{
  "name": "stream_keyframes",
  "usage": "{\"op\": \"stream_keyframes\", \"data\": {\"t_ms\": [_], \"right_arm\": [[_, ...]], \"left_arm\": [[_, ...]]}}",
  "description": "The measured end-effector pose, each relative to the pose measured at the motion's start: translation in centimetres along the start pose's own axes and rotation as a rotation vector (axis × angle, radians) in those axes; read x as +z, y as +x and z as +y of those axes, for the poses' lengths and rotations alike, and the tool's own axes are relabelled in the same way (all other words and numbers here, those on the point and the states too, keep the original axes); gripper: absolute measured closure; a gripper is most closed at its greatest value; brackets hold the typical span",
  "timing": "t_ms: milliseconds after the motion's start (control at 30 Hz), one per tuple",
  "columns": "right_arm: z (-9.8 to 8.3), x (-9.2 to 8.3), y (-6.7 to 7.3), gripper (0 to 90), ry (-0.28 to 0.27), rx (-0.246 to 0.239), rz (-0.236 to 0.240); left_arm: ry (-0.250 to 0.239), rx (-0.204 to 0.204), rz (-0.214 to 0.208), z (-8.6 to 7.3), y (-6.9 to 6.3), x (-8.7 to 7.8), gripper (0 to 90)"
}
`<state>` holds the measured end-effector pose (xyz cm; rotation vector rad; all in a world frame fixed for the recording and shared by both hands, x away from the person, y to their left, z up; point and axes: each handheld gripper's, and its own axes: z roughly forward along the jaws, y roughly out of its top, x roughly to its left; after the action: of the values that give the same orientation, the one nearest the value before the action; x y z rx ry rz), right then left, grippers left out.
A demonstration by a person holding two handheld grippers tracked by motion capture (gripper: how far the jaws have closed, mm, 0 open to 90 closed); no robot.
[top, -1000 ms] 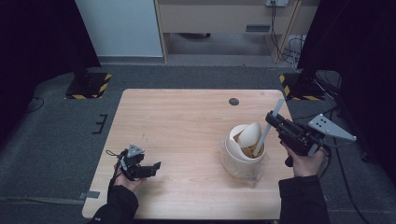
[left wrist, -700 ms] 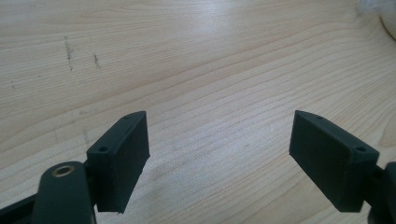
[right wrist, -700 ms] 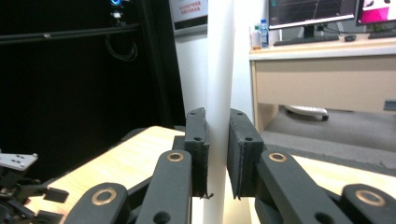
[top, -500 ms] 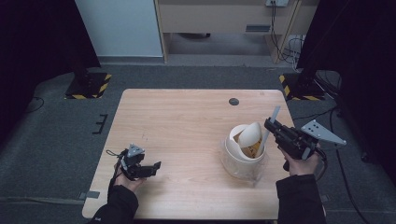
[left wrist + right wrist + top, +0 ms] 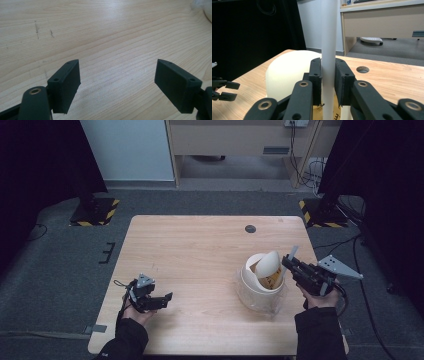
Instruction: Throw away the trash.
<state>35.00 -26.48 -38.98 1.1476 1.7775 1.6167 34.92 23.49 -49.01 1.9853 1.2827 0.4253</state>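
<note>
A white tub (image 5: pixel 250 282) stands at the right of the wooden table (image 5: pixel 200 250), with yellowish printed material inside it. A white scoop leans in the tub, its oval bowl (image 5: pixel 268 263) at the rim and its handle (image 5: pixel 290 255) sticking up to the right. My right gripper (image 5: pixel 286 262) is shut on that handle (image 5: pixel 329 37). Its jaws have just eased a touch, and the pads (image 5: pixel 315 75) still touch the handle on both sides. My left gripper (image 5: pixel 166 299) rests low near the front left of the table, open, with bare wood between its pads (image 5: pixel 66 82).
Clear plastic wrap (image 5: pixel 262 304) lies crumpled around the tub's base. A round cable hole (image 5: pixel 250 228) sits in the table's far right part. The left gripper (image 5: pixel 223 91) also shows far off in the right gripper view. Beyond the table are a cabinet and cables.
My right gripper has come down with the scoop handle, so the scoop sits lower against the tub. The left gripper has stayed where it was.
</note>
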Motion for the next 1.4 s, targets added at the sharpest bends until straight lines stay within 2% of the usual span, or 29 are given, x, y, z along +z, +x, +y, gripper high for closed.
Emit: {"op": "stream_keyframes", "data": {"t_ms": [267,300,333,367,400,433,467,500,533,567,667,733,767,867,967,1100,1133,1333,1400], "right_arm": [[0.3,-0.8,-0.7,65.0,-0.017,0.006,-0.013],[0.3,-1.0,-0.8,62.1,-0.026,0.009,-0.018],[0.4,-1.4,-1.2,52.4,-0.058,0.024,-0.032],[0.4,-1.4,-1.2,52.4,-0.058,0.024,-0.032],[0.5,-1.8,-1.7,43.3,-0.105,0.044,-0.048],[0.5,-1.8,-1.7,43.3,-0.105,0.044,-0.048],[0.5,-2.3,-2.3,36.6,-0.150,0.067,-0.068],[0.5,-2.3,-2.3,36.6,-0.150,0.067,-0.068],[0.4,-2.8,-2.9,32.9,-0.172,0.084,-0.090],[0.4,-2.8,-2.9,32.9,-0.172,0.084,-0.090],[-0.2,-3.1,-3.8,29.4,-0.180,0.094,-0.135],[-1.1,-3.0,-4.7,26.1,-0.149,0.096,-0.172],[-1.1,-3.0,-4.7,26.1,-0.149,0.096,-0.172],[-2.2,-2.5,-5.2,23.2,-0.096,0.076,-0.209],[-3.3,-1.9,-5.7,19.9,-0.047,0.082,-0.226],[-5.0,-1.0,-6.6,17.1,0.050,0.079,-0.256],[-5.8,-0.6,-7.1,15.0,0.099,0.085,-0.275],[-7.4,0.1,-8.1,9.8,0.195,0.099,-0.296],[-7.9,0.4,-8.3,8.8,0.242,0.080,-0.305]], "left_arm": [[0.001,0.003,-0.003,0.0,0.0,0.0,20.4],[-0.001,0.000,-0.001,0.0,0.1,-0.1,20.4],[-0.005,-0.001,0.002,0.1,0.3,-0.1,20.4],[-0.005,-0.001,0.002,0.1,0.3,-0.1,20.4],[-0.004,-0.005,0.016,0.1,0.6,-0.1,20.3],[-0.004,-0.005,0.016,0.1,0.6,-0.1,20.2],[0.004,-0.013,0.026,0.0,1.1,-0.1,20.2],[0.004,-0.013,0.026,0.0,1.1,-0.1,20.1],[0.005,-0.019,0.032,0.0,1.4,0.0,20.1],[0.007,-0.026,0.036,-0.1,1.6,0.0,20.1],[0.013,-0.040,0.048,-0.2,2.2,0.0,20.0],[0.016,-0.041,0.051,-0.2,2.5,0.0,20.0],[0.016,-0.041,0.051,-0.2,2.5,0.0,20.0],[0.016,-0.044,0.054,-0.2,2.8,0.1,19.9],[0.021,-0.032,0.052,-0.3,3.0,0.2,18.9],[0.043,-0.019,0.045,-0.5,3.3,0.5,17.8],[0.050,-0.017,0.042,-0.6,3.5,0.7,17.3],[0.074,0.007,0.064,-0.9,4.0,1.0,14.2],[0.085,0.008,0.070,-1.0,4.1,1.2,13.5]]}}
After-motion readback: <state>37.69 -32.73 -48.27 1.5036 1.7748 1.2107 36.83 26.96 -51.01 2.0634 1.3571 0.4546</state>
